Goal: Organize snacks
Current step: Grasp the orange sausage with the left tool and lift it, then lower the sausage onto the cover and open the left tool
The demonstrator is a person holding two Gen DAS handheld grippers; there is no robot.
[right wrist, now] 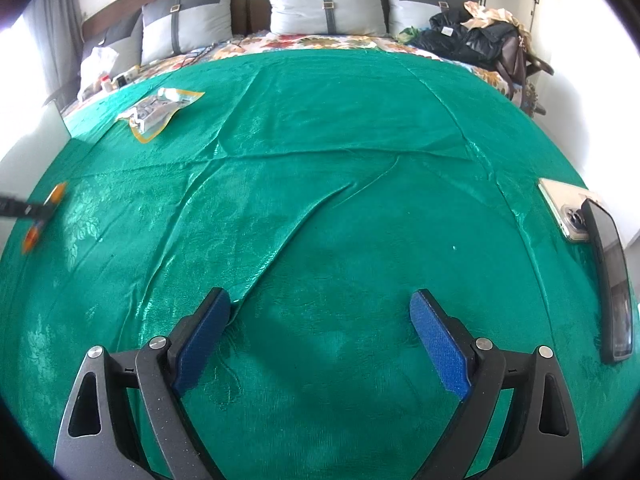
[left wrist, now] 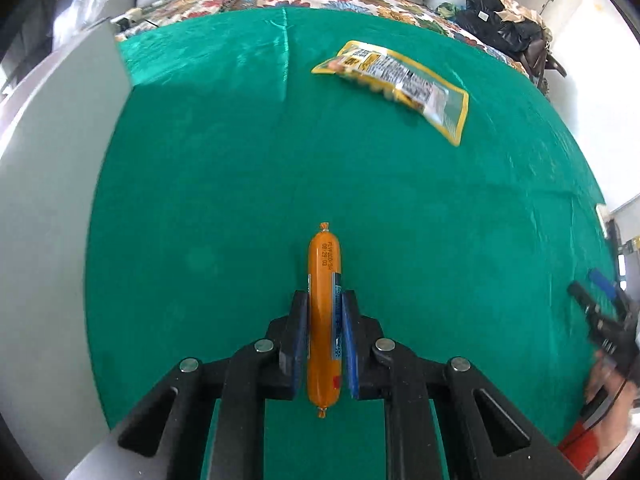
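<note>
My left gripper (left wrist: 325,300) is shut on an orange sausage stick (left wrist: 323,272), held lengthwise between the blue pads above the green cloth (left wrist: 200,200). A yellow-edged snack pouch (left wrist: 396,84) lies flat on the cloth further ahead and to the right. My right gripper (right wrist: 320,304) is open and empty, low over the green cloth (right wrist: 320,160). In the right wrist view the pouch (right wrist: 160,110) lies far to the left, and the left gripper with the sausage (right wrist: 44,212) shows at the left edge.
A grey-white box wall (left wrist: 52,160) stands at the left. Two phones (right wrist: 600,240) lie at the cloth's right edge. Pillows (right wrist: 320,4), a dark bag and clothes (right wrist: 480,40) sit at the head of the bed.
</note>
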